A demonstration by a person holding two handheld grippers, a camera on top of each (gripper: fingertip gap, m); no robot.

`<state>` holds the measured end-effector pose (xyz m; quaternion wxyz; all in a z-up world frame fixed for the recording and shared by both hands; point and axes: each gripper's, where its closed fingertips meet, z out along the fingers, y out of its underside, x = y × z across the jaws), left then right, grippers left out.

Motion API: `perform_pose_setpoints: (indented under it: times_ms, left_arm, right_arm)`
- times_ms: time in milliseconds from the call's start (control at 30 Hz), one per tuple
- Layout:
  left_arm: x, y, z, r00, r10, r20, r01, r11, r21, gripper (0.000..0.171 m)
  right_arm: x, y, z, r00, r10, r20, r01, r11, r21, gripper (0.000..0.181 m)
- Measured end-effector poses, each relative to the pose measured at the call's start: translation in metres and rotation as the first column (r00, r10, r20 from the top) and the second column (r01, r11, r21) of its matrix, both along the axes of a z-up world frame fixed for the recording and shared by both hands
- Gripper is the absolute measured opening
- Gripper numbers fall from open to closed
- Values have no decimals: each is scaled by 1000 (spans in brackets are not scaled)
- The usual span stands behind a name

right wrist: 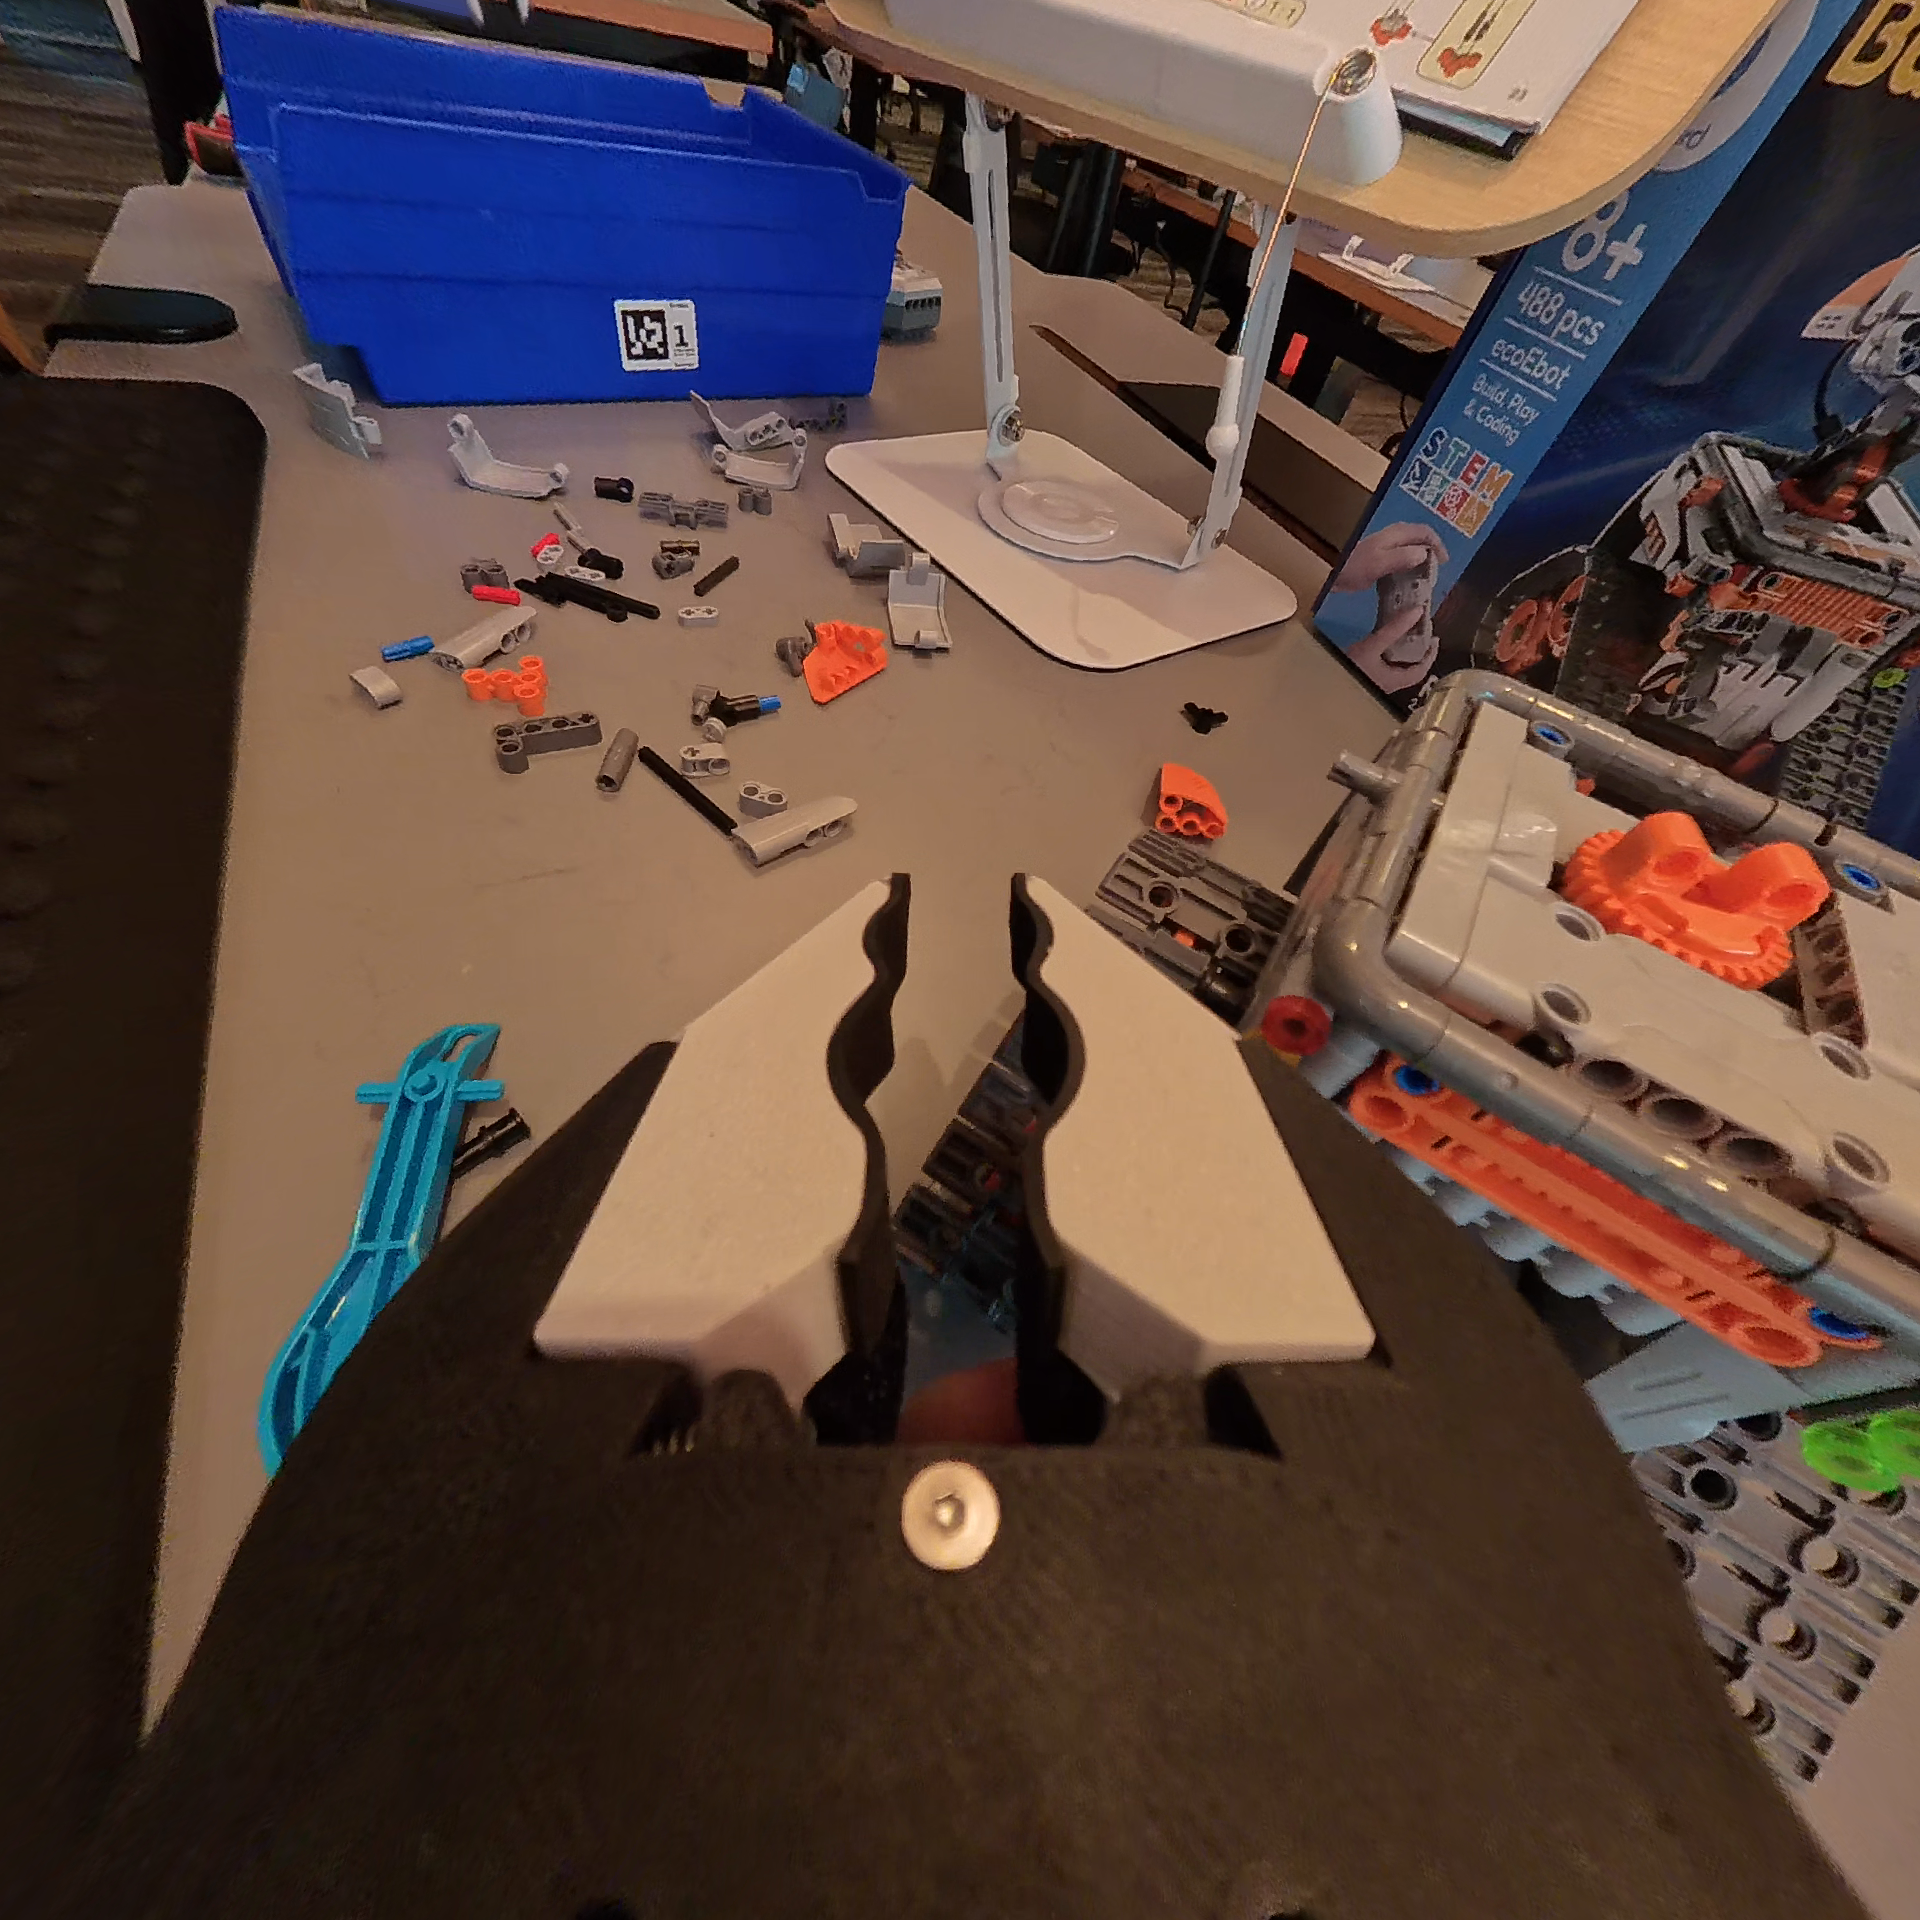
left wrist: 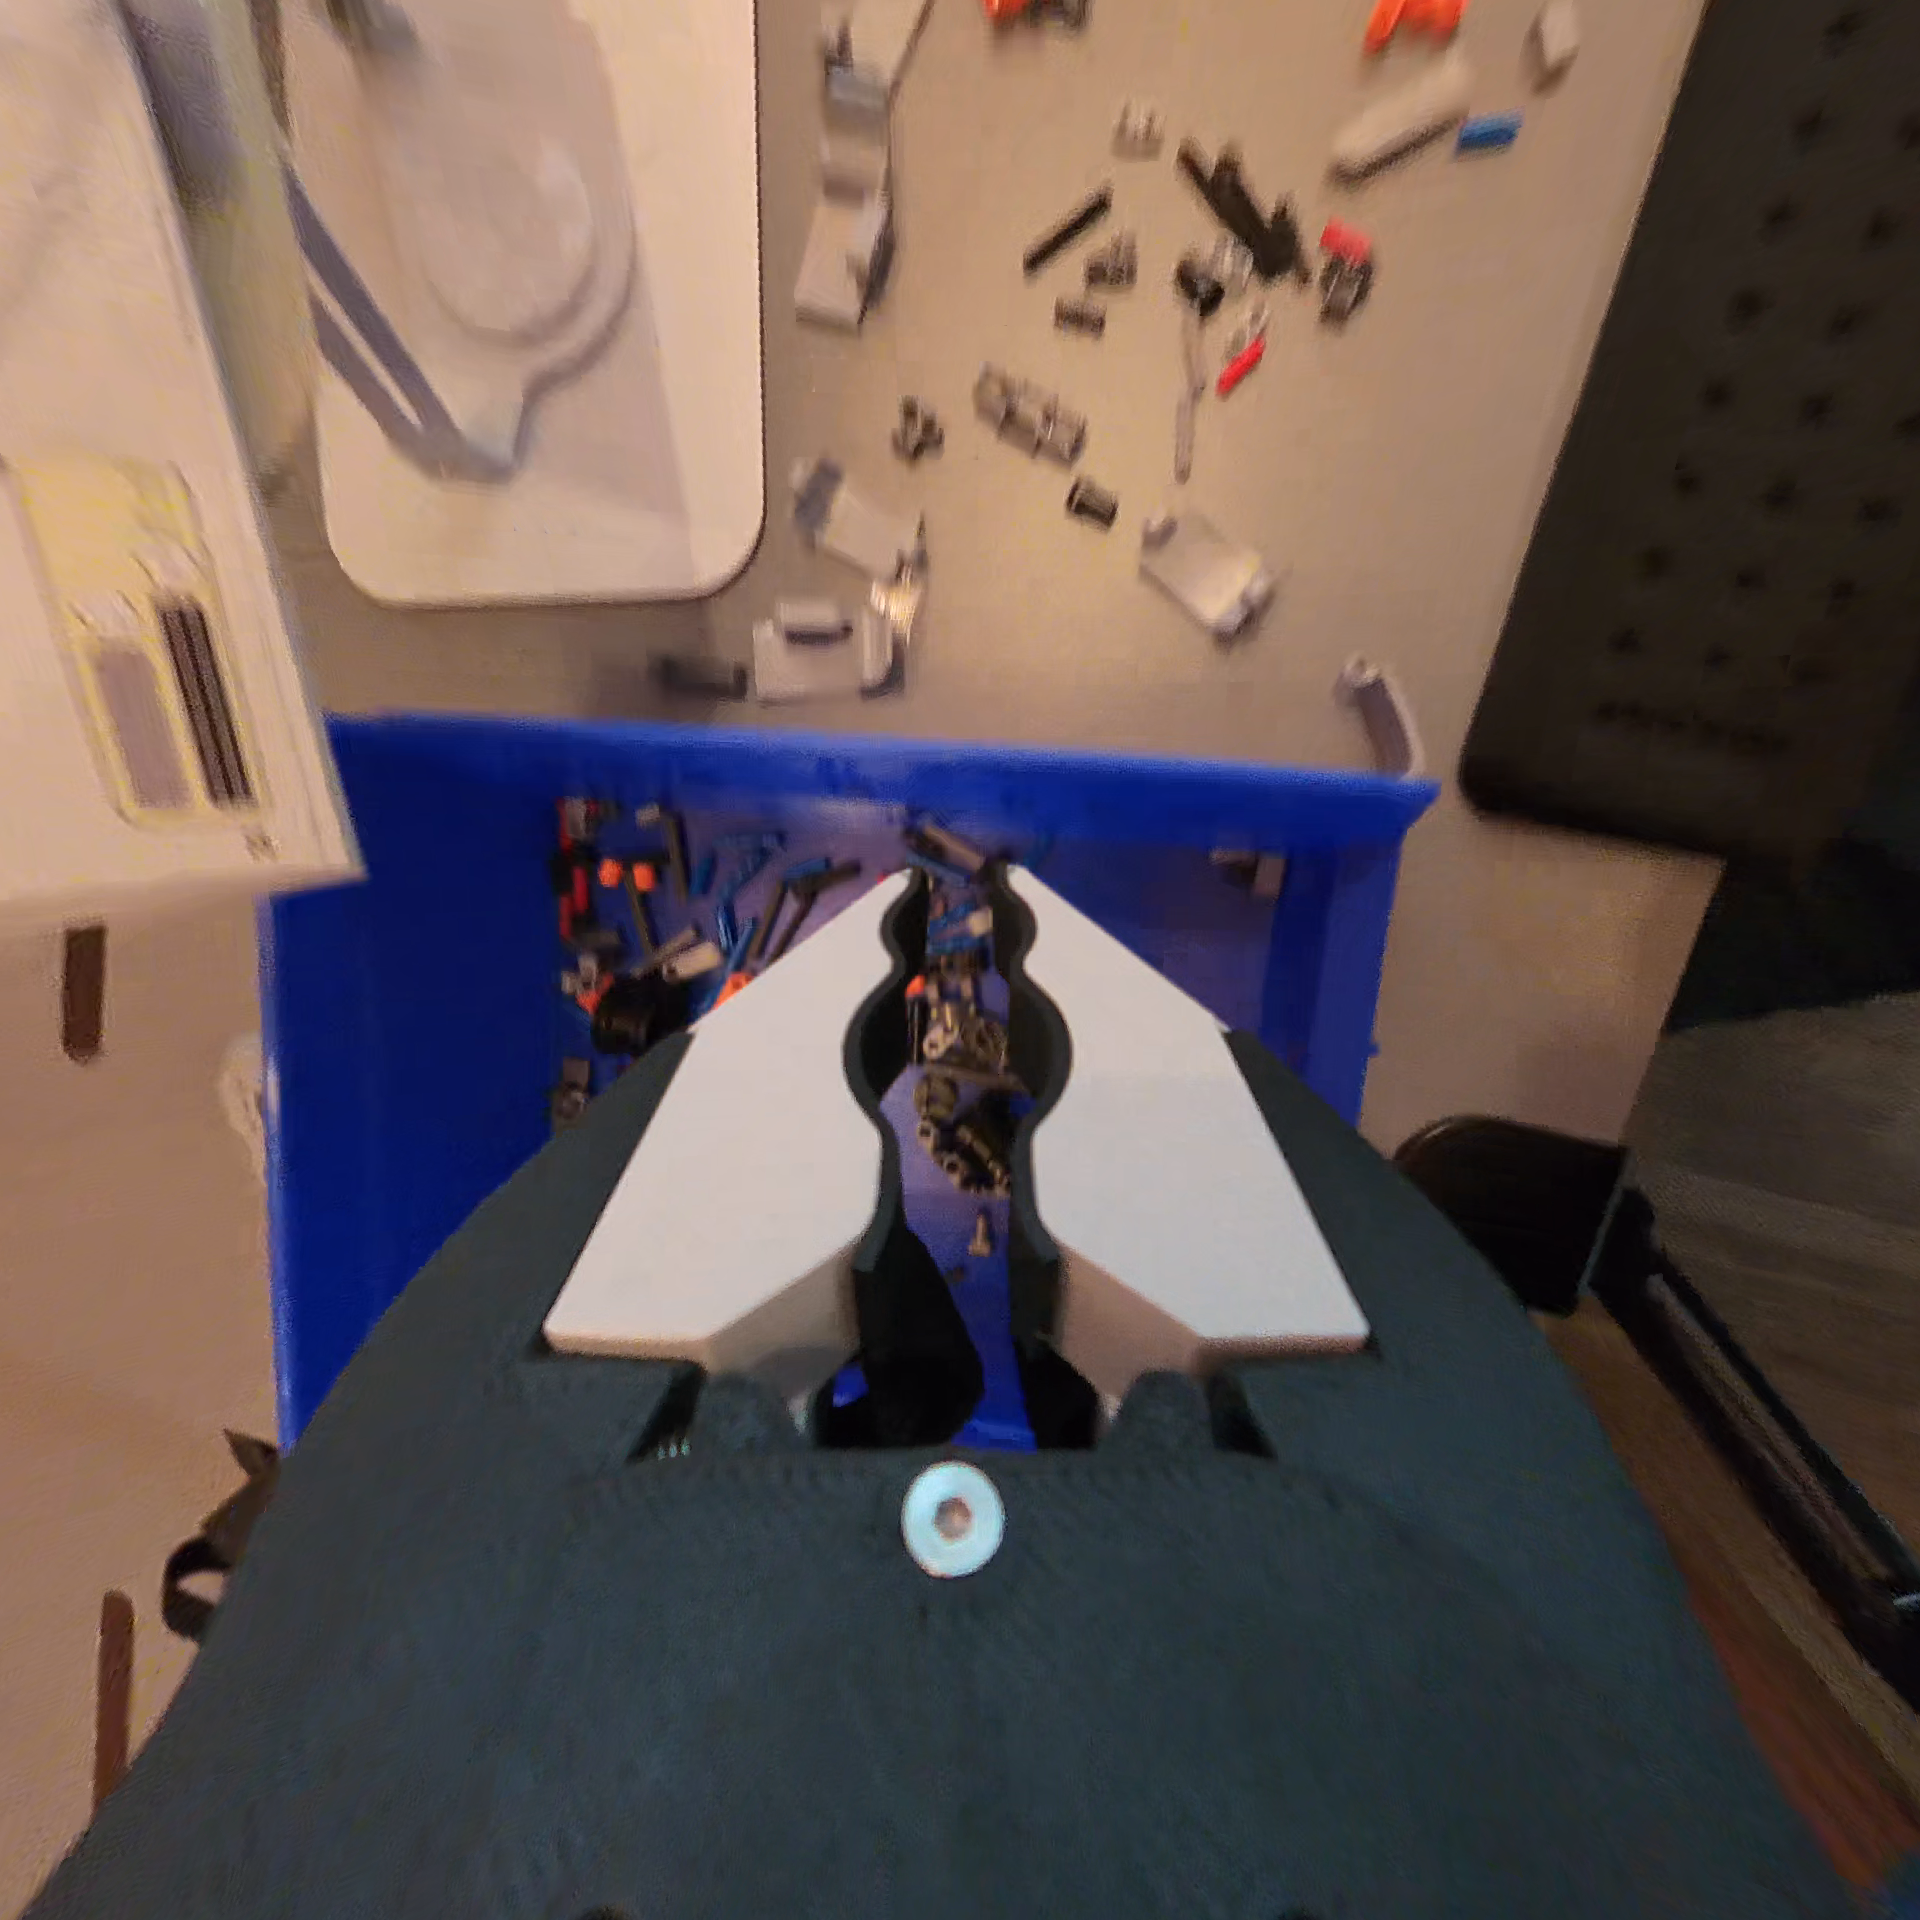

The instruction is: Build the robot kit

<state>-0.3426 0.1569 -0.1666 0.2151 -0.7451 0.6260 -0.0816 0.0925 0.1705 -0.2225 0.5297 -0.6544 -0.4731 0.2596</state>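
My left gripper [left wrist: 958, 878] hangs over an open blue bin [left wrist: 416, 987] and points down into it. Its jaws stand a little apart with nothing between them. Small black, blue and orange building parts [left wrist: 961, 1081] lie on the bin floor below the fingers. My right gripper [right wrist: 961, 883] is open and empty, low over the grey table [right wrist: 416, 904]. It sits just left of a partly built grey and orange toy vehicle [right wrist: 1621, 1039]. The same blue bin [right wrist: 561, 218] stands at the far left in the right wrist view.
Loose grey, black, orange and red parts [right wrist: 623, 644] lie scattered mid-table and beyond the bin [left wrist: 1143, 343]. A white stand base [right wrist: 1060, 540] holds a raised board. A teal plastic tool [right wrist: 384, 1216] lies at the left. A toy box [right wrist: 1662, 416] stands at the right. A black mat [right wrist: 104, 831] borders the left.
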Motion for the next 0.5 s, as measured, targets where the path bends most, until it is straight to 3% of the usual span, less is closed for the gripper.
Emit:
perform_pose_setpoints:
  times_ms: [200,500]
  left_arm:
    - [-35,5,-66,989,45,-138,-57,994,-89,20]
    - [-83,8,-100,959,106,-265,-155,973,-173,21]
  right_arm:
    - [1,4,-4,1000,-18,13,18,1000,-10,15]
    - [-1,3,-4,1000,-13,18,13,1000,-3,16]
